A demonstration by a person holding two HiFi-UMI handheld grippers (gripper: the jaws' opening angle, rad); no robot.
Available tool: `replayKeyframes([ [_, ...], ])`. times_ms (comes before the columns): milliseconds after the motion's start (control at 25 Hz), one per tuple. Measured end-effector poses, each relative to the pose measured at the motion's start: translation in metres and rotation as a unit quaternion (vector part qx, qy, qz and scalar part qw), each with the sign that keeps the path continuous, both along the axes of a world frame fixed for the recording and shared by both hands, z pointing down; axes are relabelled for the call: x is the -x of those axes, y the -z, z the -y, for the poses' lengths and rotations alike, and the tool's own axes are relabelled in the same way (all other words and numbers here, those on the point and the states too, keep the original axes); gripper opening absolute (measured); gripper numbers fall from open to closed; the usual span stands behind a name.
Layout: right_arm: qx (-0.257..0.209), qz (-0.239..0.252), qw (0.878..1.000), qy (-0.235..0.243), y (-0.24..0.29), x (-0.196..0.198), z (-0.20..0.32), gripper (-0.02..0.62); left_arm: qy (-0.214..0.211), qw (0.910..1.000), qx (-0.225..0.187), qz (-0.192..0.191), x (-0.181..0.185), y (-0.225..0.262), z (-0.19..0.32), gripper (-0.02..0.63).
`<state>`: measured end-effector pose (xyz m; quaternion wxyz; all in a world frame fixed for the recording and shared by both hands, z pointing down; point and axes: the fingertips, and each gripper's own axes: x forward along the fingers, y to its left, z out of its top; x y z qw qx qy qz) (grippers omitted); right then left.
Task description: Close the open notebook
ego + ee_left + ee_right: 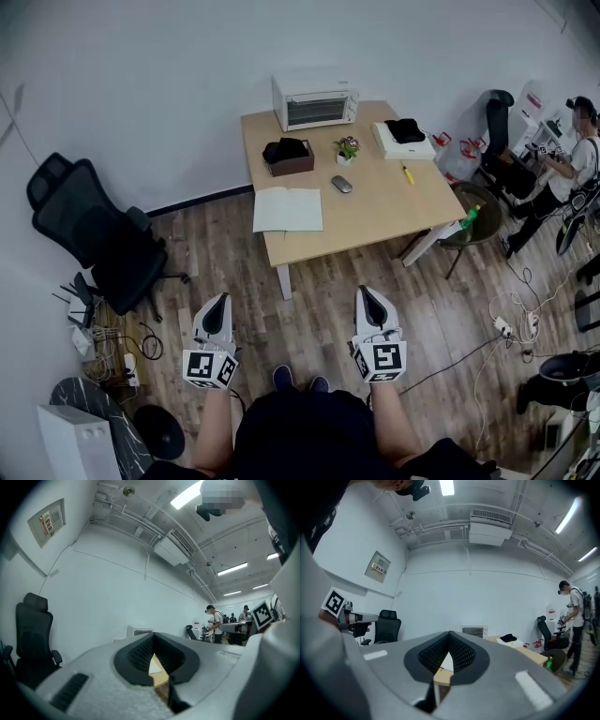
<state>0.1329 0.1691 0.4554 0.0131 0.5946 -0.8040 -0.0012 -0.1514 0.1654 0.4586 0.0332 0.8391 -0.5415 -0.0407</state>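
Note:
The open notebook [288, 209] lies flat with white pages up, near the front left corner of the wooden table [375, 211]. I stand well back from the table over the wooden floor. My left gripper [221, 300] and my right gripper [366, 292] are held level side by side, pointing at the table, both shut and empty. In the left gripper view a sliver of the notebook [155, 666] shows through the gap behind the closed jaw tips. The right gripper view likewise shows the notebook [446, 662] and the table edge [442, 678] through its gap.
On the table stand a white toaster oven [316, 100], a brown box [289, 157], a small plant [348, 147], a mouse [342, 184], a yellow pen [408, 174] and a white tray [404, 141]. A black office chair [98, 239] stands left. A person [562, 173] works at far right; cables cross the floor.

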Motion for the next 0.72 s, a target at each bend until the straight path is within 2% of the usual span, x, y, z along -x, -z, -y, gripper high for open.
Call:
replayKeyframes([
  [120,0.005,-0.004,1.000,-0.006,-0.003,0.002,0.005,0.011,0.007,0.9998,-0.009,0.016,0.004,0.000,0.004,-0.005],
  [320,0.014,-0.004,1.000,-0.017,-0.008,0.007,0.016,0.009,-0.005,0.9994,-0.015,0.029,0.007,0.002,0.013,-0.009],
  [720,0.025,0.010,0.998,-0.049,-0.018,0.013,0.031,0.009,-0.013,0.9992,-0.014,0.034,0.031,0.000,0.031,-0.009],
])
